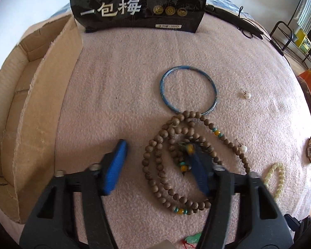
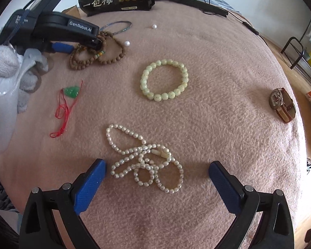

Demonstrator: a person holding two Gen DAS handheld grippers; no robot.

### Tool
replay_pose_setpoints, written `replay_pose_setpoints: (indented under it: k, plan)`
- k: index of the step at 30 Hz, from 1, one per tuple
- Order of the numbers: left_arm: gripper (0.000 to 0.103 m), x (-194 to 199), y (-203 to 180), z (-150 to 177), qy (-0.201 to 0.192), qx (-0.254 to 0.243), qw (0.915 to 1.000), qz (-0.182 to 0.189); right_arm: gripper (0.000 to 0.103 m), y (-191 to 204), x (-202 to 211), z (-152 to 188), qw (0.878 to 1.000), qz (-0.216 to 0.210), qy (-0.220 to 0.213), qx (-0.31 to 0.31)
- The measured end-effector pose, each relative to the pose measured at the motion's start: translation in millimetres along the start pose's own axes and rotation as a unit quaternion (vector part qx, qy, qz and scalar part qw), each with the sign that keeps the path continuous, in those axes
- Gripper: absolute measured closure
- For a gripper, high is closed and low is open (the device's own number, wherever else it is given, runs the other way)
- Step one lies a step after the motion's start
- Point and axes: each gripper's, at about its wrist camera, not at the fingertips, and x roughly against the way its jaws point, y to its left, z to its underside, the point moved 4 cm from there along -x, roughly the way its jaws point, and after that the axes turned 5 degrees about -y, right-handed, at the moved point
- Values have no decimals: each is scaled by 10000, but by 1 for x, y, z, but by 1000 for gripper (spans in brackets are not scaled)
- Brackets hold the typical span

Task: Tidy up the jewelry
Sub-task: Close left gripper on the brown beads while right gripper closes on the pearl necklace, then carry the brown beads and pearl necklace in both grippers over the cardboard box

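Note:
A brown wooden bead necklace (image 1: 165,143) lies coiled on the pink blanket, touching a blue bangle (image 1: 188,90). My left gripper (image 1: 155,151) is open, low over the coil, its right finger (image 1: 199,172) blurred and among the beads, its left finger beside them. It also shows in the right wrist view (image 2: 80,45) over the same beads (image 2: 97,51). My right gripper (image 2: 157,170) is open, its fingers either side of a tangled white pearl necklace (image 2: 147,159). A pale green bead bracelet (image 2: 164,79) lies beyond it.
A cardboard box (image 1: 29,103) stands at the left. A black snack bag (image 1: 139,4) stands at the back. Two pearl earrings (image 1: 246,95) (image 1: 243,148), a jade pendant on red cord (image 2: 71,92) and a brown watch (image 2: 283,104) lie on the blanket. Black cables (image 2: 215,10) lie at the far edge.

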Motion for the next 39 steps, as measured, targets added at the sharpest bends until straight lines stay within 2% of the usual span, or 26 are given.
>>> replay_pose_setpoints:
  k: [2,4,7,9,10,11,14,18,23,28,39]
  plan:
    - [79,2,-3,-2,-32,-69,10000,25,2,1,-1,-2,10000,-5,4,9]
    - [87,2,-4,-4,-23,-80,9999,81,9,3,0,-2,10000,-46,-13,14]
    - [90,2,-2,-5,-18,-17,9998,211,29,8,3,-5,9998,-170,-41,97]
    - [94,5,0,-6,-5,2,9995,316,55,12,6,-5,9995,-258,-75,171]
    - [94,8,1,-6,1,8,9993,371,62,12,7,-7,9994,-280,-87,176]
    - [94,9,1,-6,0,8,9992,396,74,12,8,-7,9994,-310,-93,153]
    - [94,19,2,-7,-55,-18,9988,486,94,9,10,-9,9990,-437,-95,10]
    - [94,35,6,-8,-143,39,9978,653,98,6,14,-11,9985,-522,-134,-33]
    - [94,64,10,-12,-364,40,9960,814,98,0,26,-21,9966,-713,-369,-196]
    - [94,100,20,-23,-677,145,9925,1008,98,-5,51,-39,9923,-876,-803,-358]
    - [94,171,55,-43,-1422,293,9832,1107,98,-1,103,-69,9806,-1055,-1568,-521]
